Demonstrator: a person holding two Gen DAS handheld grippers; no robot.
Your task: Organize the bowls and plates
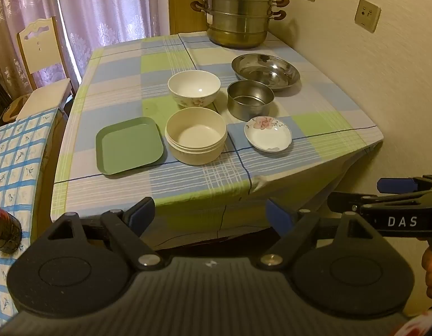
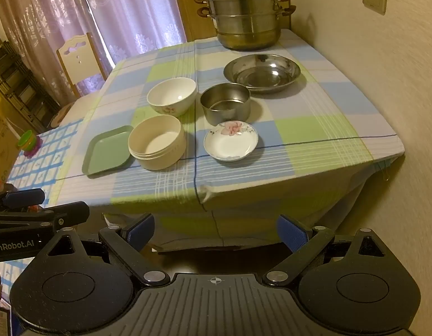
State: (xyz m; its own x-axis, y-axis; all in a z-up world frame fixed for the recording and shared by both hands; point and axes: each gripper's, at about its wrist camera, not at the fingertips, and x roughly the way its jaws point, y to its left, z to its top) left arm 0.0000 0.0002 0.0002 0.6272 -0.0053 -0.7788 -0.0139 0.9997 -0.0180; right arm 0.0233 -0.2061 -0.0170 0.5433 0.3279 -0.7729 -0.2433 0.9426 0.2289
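Note:
On the checked tablecloth stand a green square plate (image 1: pixel 129 145) (image 2: pixel 108 150), a cream round bowl (image 1: pixel 195 135) (image 2: pixel 156 141), a white floral bowl (image 1: pixel 194 87) (image 2: pixel 171 96), a small steel bowl (image 1: pixel 249 99) (image 2: pixel 225 103), a wide steel basin (image 1: pixel 265 71) (image 2: pixel 262 72) and a small floral saucer (image 1: pixel 268 133) (image 2: pixel 230 140). My left gripper (image 1: pixel 210 214) is open and empty in front of the table's near edge. My right gripper (image 2: pixel 216 231) is open and empty there too, to the right of the left one.
A tall steel steamer pot (image 1: pixel 238 11) (image 2: pixel 244 11) stands at the table's far end by the wall. A chair (image 1: pixel 44 64) is at the left. A second table with a blue-check cloth (image 1: pixel 11 151) stands at the near left, with a dark cylinder (image 1: pixel 3 231).

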